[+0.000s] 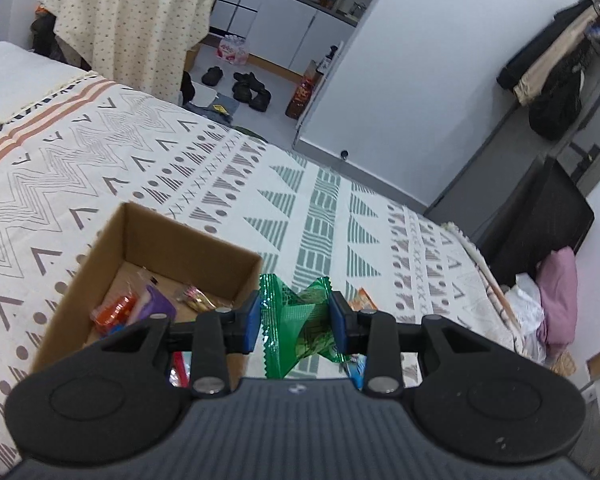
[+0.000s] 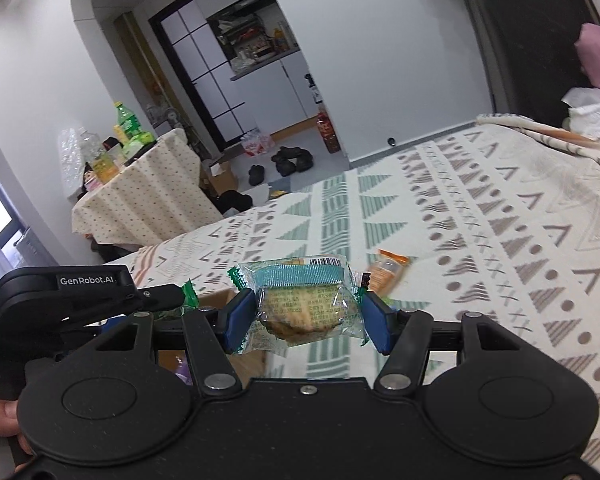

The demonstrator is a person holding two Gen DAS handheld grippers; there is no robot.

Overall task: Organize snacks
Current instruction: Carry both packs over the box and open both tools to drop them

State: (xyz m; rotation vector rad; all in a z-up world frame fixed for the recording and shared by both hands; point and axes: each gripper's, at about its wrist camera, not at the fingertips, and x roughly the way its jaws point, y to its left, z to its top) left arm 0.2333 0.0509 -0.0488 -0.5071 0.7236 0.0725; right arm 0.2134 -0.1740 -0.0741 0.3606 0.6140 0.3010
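My left gripper [image 1: 296, 320] is shut on a green snack packet [image 1: 300, 320] and holds it just right of an open cardboard box [image 1: 188, 236] on the patterned bedspread. The box holds an orange snack [image 1: 114, 312], a purple packet [image 1: 158, 304] and a gold-wrapped one [image 1: 198, 298]. My right gripper [image 2: 304, 316] is shut on a clear cookie packet [image 2: 300, 304] with a teal band, held above the bed. The left gripper [image 2: 80, 292] shows at the left of the right wrist view with a green packet corner [image 2: 190, 294]. An orange packet [image 2: 388, 270] lies on the bed beyond.
The bedspread [image 1: 180, 160] covers the bed. An orange packet [image 1: 362, 300] and a blue one [image 1: 356, 372] lie beside my left fingers. A cloth-covered table [image 1: 132, 20] with bottles stands past the bed, shoes [image 1: 252, 88] on the floor. Pink bedding [image 1: 556, 296] lies at right.
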